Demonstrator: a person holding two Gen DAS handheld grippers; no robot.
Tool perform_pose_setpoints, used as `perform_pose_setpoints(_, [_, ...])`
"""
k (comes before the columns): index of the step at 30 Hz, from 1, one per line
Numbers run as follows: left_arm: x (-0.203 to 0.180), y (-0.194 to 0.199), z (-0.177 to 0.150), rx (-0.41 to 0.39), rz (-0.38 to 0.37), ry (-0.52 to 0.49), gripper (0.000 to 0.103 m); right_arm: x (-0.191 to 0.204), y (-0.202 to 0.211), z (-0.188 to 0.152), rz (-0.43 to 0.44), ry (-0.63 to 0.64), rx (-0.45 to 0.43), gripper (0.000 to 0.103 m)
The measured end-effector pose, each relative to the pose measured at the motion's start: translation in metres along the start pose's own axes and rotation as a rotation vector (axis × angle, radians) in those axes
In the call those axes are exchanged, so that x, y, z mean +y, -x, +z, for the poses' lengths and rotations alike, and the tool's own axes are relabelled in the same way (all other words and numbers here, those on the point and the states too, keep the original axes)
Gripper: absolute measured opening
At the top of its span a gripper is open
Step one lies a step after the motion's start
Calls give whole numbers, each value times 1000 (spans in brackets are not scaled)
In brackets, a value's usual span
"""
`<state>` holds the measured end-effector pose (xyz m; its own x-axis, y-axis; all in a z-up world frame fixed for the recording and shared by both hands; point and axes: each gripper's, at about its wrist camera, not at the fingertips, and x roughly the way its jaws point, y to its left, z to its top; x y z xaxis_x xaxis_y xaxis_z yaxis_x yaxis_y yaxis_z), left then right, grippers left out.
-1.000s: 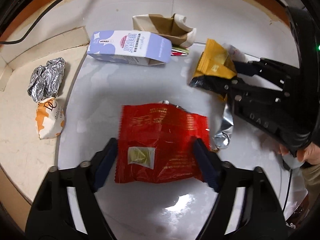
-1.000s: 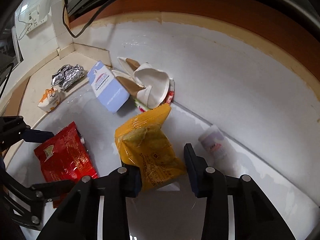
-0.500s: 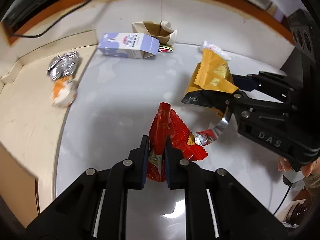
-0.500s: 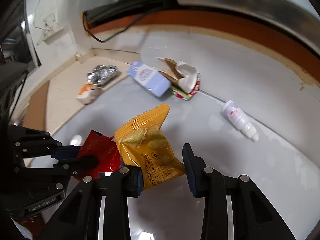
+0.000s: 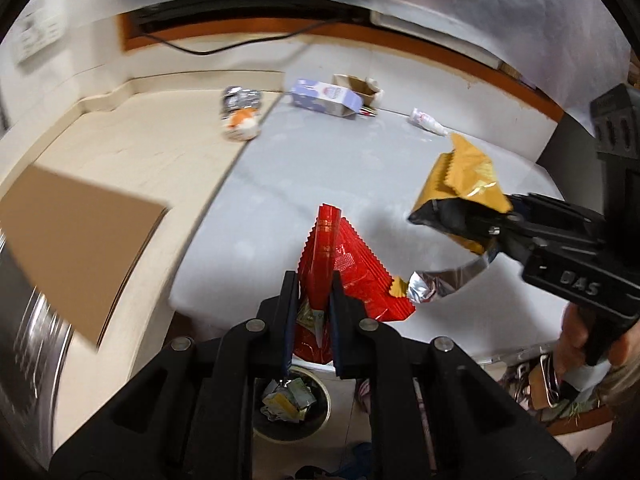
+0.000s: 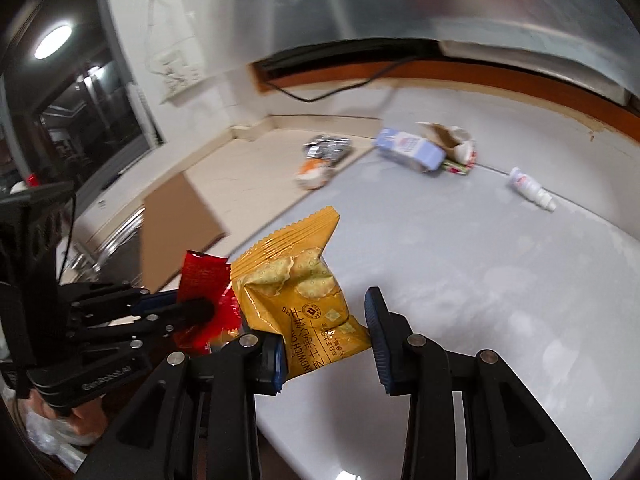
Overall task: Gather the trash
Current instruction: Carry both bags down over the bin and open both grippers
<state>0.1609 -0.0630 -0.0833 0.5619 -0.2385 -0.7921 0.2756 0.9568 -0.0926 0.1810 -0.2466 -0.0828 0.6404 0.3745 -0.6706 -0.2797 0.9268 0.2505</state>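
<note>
Two wrappers are hanging clamped: left tongs (image 5: 313, 304) gripping the red wrapper (image 5: 340, 264) directly above the bin (image 5: 290, 404) (nearer), right tongs (image 6: 326, 340) pinching the yellow packet (image 6: 298, 292) beside.

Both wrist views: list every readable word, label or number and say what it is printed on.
"DAS": side of the right gripper.
"NDWICH C": cut-off print on the yellow snack packet; its Chinese characters go unread here.
Left gripper body lettering: blurred.
Red packet, blue milk carton, small white bottle: print too small.
</note>
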Motion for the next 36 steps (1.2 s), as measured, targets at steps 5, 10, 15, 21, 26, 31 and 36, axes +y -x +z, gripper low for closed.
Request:
perform_pose_setpoints(5, [15, 24, -51, -44, 96, 44, 11, 55, 25, -32, 57, 54, -31, 34])
perform_pose_setpoints(10, [35, 32, -109, -29, 142, 113, 11, 102, 25, -72, 92, 90, -7, 34])
perform_pose_setpoints(15, [52, 21, -154, 24, 164, 178, 11, 138, 1, -112, 116, 138, 79, 34])
perform_pose_setpoints(21, [62, 1, -192, 64, 181, 204, 11, 158, -42, -161, 100, 178, 188, 34])
perform_pose_setpoints(26, [64, -23, -207, 95, 181, 210, 11, 162, -75, -200, 47, 202, 263, 34])
perform_pose_setpoints(31, [67, -55, -221, 145, 162, 224, 11, 149, -109, -227, 15, 180, 325, 34])
perform_pose_setpoints(36, [68, -89, -232, 196, 145, 229, 11, 132, -140, -245, 2, 159, 368, 34])
